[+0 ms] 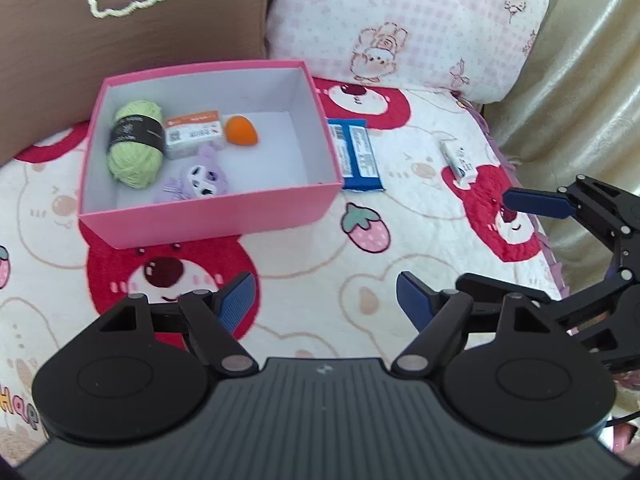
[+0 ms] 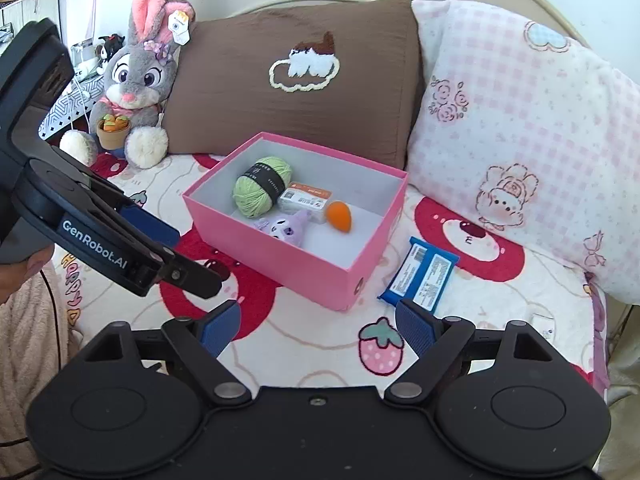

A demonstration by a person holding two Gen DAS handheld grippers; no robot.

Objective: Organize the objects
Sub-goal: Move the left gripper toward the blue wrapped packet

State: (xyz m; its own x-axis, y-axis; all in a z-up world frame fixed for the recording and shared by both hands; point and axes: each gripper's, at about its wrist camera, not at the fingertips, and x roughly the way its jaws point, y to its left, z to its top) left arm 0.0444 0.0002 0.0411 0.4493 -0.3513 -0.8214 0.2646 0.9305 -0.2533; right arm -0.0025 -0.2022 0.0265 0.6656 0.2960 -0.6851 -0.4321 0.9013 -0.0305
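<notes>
Both our left gripper (image 1: 326,300) and right gripper (image 2: 318,326) hang spread and empty over the bear-print quilt (image 2: 320,344), the right nearer the flat blue wrapped packet (image 2: 420,276) lying lengthwise against the pink cardboard box (image 2: 280,258).

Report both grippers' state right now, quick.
Left gripper: open, holding nothing, above the bedspread.
Right gripper: open, holding nothing, short of the pink box.

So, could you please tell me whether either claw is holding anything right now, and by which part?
Nothing is held: the left claw and right claw are both open and empty.
</notes>
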